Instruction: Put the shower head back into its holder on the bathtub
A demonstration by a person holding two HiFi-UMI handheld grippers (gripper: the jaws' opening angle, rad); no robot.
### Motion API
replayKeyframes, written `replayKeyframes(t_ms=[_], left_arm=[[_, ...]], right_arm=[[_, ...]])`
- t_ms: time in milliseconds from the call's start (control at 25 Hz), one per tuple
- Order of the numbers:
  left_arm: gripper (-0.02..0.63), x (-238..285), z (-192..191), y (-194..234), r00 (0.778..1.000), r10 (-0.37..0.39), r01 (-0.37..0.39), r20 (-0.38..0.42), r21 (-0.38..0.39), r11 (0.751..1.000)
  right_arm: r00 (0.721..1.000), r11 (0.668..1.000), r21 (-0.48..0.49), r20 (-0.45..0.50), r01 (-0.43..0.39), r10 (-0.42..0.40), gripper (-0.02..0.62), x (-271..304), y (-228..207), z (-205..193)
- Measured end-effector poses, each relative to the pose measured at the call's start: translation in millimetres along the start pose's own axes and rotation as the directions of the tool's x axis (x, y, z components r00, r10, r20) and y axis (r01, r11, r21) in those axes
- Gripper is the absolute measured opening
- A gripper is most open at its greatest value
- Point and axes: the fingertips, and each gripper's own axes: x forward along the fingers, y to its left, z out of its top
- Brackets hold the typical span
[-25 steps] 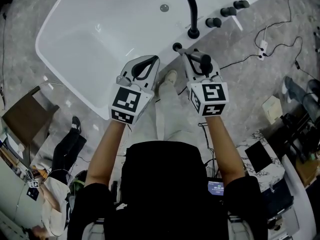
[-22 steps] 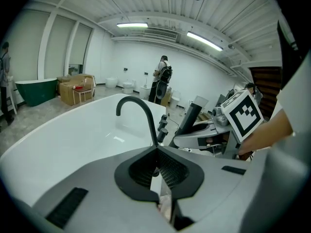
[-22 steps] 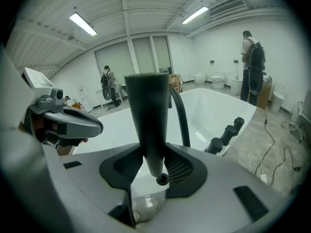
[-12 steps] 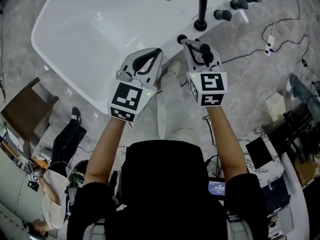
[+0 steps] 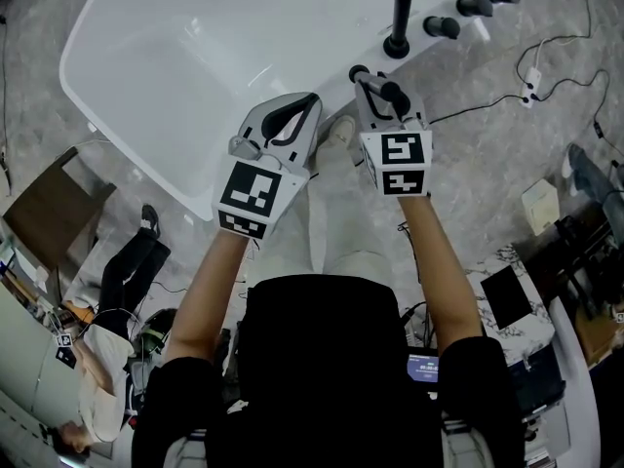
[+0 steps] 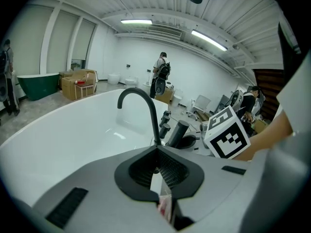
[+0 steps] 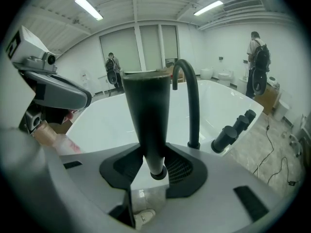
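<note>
Seen from above, a glossy white oval tub (image 5: pixel 195 57) lies on a grey marbled floor (image 5: pixel 487 144). On its rim stands a slim matte-black faucet (image 5: pixel 402 13), bent over like a cane. Three stubby black cylinder knobs (image 5: pixel 443 27) line the rim to the right of the faucet.

The right gripper (image 5: pixel 388 97), smooth grey plastic with ribbed black pads, is clamped on the shower head (image 7: pixel 146 110). This is a dark, matte, tapered wand, wide at the top and narrowing to a ringed end between the jaws. It is held upright, just in front of the faucet and on the near side of the rim. A small round black fitting (image 5: pixel 357 72) sits on the rim just left of the faucet's base, beside the shower head. Whether the two touch cannot be told.

The left gripper (image 5: pixel 308 105) hangs further left of the faucet over the tub's near edge, its jaws drawn together at the tips with nothing between them.
</note>
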Motion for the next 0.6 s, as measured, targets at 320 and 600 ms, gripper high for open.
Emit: replayKeyframes(t_ms=[320, 600], left_arm=[[0.014, 7, -4, -2, 1.000, -0.007, 0.006, -0.010, -0.002, 1.000], [0.014, 6, -5, 1, 1.000, 0.002, -0.002, -0.011, -0.010, 1.000]], right_arm=[[0.999, 0.997, -0.077, -0.054, -0.003, -0.001, 0.140, 14, -2, -12], [0.995, 0.997, -0.081, -0.096, -0.002, -0.006, 0.140, 20, -3, -26]])
